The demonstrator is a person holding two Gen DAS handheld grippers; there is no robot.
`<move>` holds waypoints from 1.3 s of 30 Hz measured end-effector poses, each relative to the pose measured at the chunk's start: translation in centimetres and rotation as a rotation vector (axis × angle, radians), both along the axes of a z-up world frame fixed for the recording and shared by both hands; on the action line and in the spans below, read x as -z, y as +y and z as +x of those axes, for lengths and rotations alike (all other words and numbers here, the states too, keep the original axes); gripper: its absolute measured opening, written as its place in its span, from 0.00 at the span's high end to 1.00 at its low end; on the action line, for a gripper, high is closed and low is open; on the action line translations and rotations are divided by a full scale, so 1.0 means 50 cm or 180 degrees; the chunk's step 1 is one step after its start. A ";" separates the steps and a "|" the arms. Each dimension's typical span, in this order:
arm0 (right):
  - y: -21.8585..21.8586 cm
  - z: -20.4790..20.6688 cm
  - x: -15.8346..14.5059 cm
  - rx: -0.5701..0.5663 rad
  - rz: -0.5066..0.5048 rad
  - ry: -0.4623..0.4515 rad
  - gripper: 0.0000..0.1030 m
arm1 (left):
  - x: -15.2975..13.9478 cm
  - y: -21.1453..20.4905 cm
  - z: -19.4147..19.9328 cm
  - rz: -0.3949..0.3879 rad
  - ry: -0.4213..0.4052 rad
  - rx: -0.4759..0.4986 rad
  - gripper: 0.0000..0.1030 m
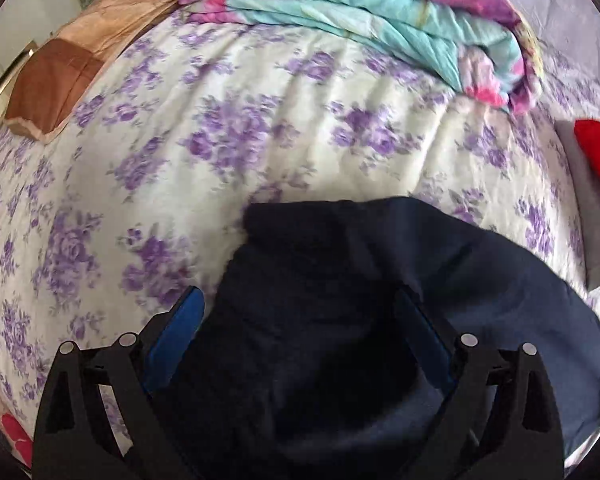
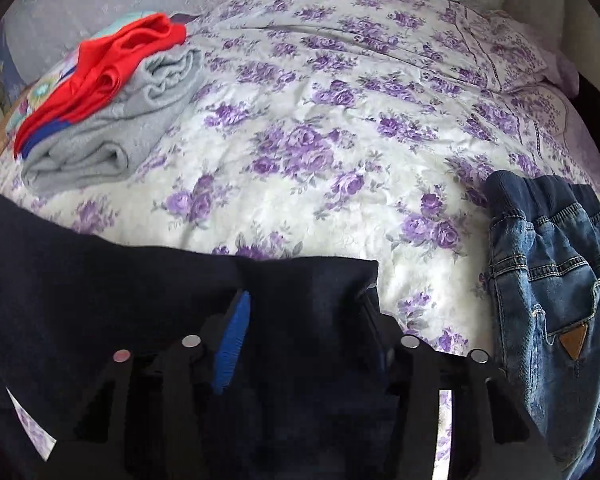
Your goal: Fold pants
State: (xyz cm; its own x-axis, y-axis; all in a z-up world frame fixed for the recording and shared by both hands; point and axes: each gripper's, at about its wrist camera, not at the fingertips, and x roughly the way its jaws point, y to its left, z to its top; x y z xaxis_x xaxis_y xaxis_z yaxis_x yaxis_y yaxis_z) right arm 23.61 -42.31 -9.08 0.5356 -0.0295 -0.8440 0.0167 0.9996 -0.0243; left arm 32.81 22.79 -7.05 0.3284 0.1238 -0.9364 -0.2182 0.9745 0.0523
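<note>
Landmark: the bedspread [image 2: 332,184], white with purple flowers; every place below is told from it.
Pants: dark navy pants [image 2: 140,300] lie on the near edge of the bedspread, under both grippers.
Long axis: in the right wrist view the dark cloth runs crosswise, from the left border to a square corner right of the middle; its far edge is nearly straight.
Pointing: which end is waist and which is hem cannot be told from either view.
Left gripper [image 1: 300,304]: jaws spread wide over the pants [image 1: 340,280]; the cloth lies between the blue pads [image 1: 180,328] but they do not press it.
Right gripper [image 2: 304,304]: jaws partly apart above the pants, dark cloth between them; whether the pads bear on it cannot be told.
Only in left view: a folded teal and pink quilt [image 1: 360,12] at the far side of the bedspread, and a brown wooden edge [image 1: 56,88] beyond its left border.
Only in right view: blue jeans [image 2: 552,280] on the right part of the bedspread, apart from the pants; the full stack of grey cloth [image 2: 112,128] with a red garment [image 2: 116,60] on top, at the far left.
</note>
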 end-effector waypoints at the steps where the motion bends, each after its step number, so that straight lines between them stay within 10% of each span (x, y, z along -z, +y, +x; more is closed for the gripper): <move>1: 0.003 -0.005 -0.003 -0.0039 0.0005 -0.0030 0.82 | 0.007 -0.018 -0.001 0.0179 -0.0035 0.0038 0.18; 4: -0.012 -0.013 -0.032 0.0001 0.0203 -0.0223 0.92 | -0.005 -0.027 -0.008 0.0123 -0.0175 -0.0007 0.52; 6: -0.022 -0.015 -0.061 0.0087 0.0248 -0.0402 0.93 | -0.033 -0.009 -0.013 -0.0098 -0.0322 -0.0148 0.57; 12: -0.033 0.009 -0.135 0.0189 0.0294 -0.0795 0.93 | -0.108 -0.035 0.005 -0.0061 -0.0790 -0.0225 0.58; 15: -0.044 0.055 -0.108 0.0309 0.0240 -0.0598 0.92 | -0.071 -0.045 0.051 0.0083 -0.0604 -0.0269 0.55; 18: -0.037 0.103 -0.014 0.0367 0.0039 -0.0128 0.73 | 0.011 -0.045 0.086 0.0186 -0.0219 -0.0358 0.43; 21: -0.023 0.077 -0.028 0.0532 -0.0423 -0.0410 0.42 | -0.010 -0.048 0.080 0.0331 -0.0237 -0.0322 0.29; 26: -0.057 -0.055 -0.164 0.0608 -0.0264 -0.0959 0.32 | -0.128 0.032 0.013 -0.0032 -0.0473 -0.0401 0.29; 31: -0.055 -0.297 -0.219 0.0467 0.0064 -0.0995 0.21 | -0.250 0.095 -0.219 -0.0061 -0.0941 -0.0319 0.11; 39: -0.034 -0.587 -0.045 0.0583 0.0912 -0.0639 0.20 | -0.087 0.126 -0.502 -0.0275 -0.0689 -0.0493 0.11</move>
State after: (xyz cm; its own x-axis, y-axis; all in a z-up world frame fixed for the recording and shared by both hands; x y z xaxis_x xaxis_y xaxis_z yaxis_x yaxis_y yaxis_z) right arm -5.73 -43.99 -6.85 0.6986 0.0817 -0.7108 0.1715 0.9454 0.2772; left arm 7.73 29.08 -2.72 0.5053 0.1109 -0.8558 -0.3619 0.9275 -0.0935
